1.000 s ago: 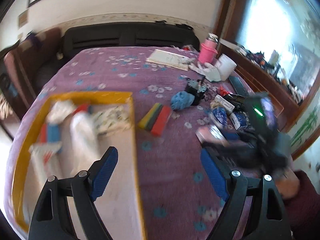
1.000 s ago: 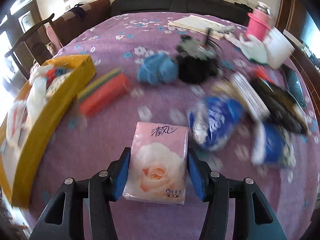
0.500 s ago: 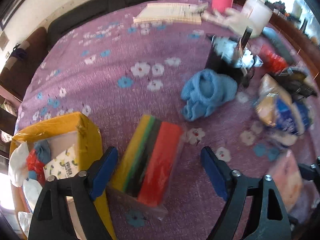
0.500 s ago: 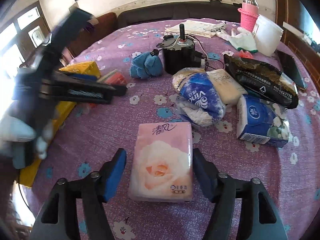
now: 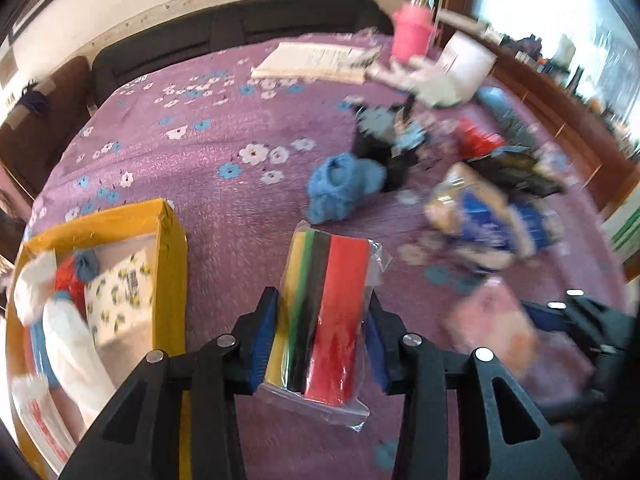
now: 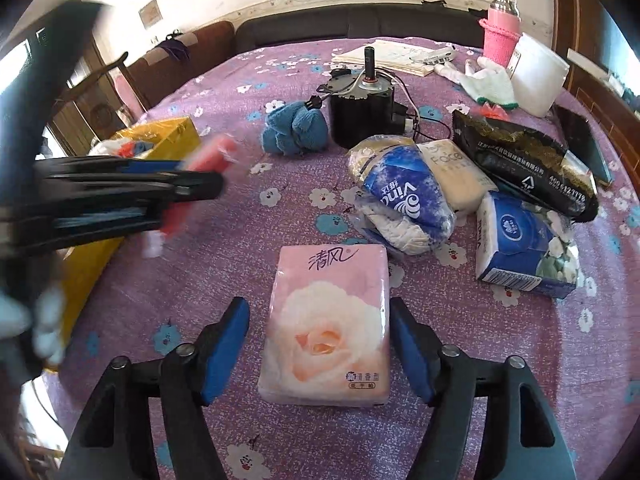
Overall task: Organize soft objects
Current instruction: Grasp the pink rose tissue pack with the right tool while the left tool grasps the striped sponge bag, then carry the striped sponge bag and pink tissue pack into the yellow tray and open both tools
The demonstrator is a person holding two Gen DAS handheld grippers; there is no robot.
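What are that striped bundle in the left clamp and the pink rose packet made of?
The sponge pack looks like soft foam layers, yellow, green, black and red, in clear glossy plastic film that crinkles at the edges. The pink tissue pack appears to be paper tissues in printed, slightly shiny plastic wrap.

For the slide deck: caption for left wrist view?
Left hand-held gripper closed on bagged sponge pack beside yellow box.

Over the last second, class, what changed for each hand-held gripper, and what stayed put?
The left hand-held gripper swung from the yellow cardboard box to the plastic-wrapped multicoloured sponge pack and closed on it. The right hand-held gripper released the pink rose-printed tissue pack, jaws now apart. The blue knitted bundle stayed put.
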